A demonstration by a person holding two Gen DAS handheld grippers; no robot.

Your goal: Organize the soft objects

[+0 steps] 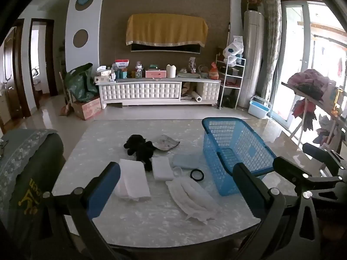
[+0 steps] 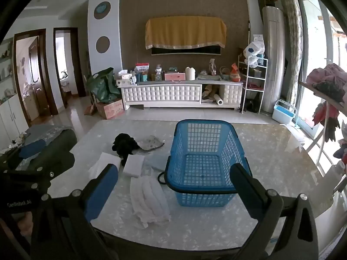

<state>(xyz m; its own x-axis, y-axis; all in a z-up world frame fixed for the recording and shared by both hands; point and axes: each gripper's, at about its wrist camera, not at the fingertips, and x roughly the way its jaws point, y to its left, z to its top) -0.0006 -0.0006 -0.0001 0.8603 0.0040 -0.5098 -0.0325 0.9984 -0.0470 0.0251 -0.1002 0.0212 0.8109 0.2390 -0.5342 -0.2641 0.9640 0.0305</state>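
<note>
An empty blue plastic basket [image 1: 234, 151] [image 2: 203, 162] stands on the pale marble table [image 1: 141, 221] [image 2: 271, 162]. To its left lie soft items: a black cloth [image 1: 139, 147] [image 2: 124, 144], a grey patterned cloth [image 1: 166, 143] [image 2: 150, 144], two folded white cloths [image 1: 134, 178] [image 1: 162, 169] [image 2: 133, 165], a pale blue cloth [image 1: 186, 161], a black ring [image 1: 197, 175] and white masks [image 1: 193, 197] [image 2: 148, 201]. My left gripper [image 1: 175, 188] hangs open above the near cloths. My right gripper [image 2: 173, 188] stands open before the basket. Both hold nothing.
A dark covered chair back [image 1: 28, 173] stands at the table's left edge. Across the floor are a white TV cabinet [image 1: 156, 91], a metal shelf [image 1: 231, 82], a cardboard box [image 1: 86, 108] and a small blue tub [image 1: 259, 106]. A clothes rack [image 1: 312, 91] stands on the right.
</note>
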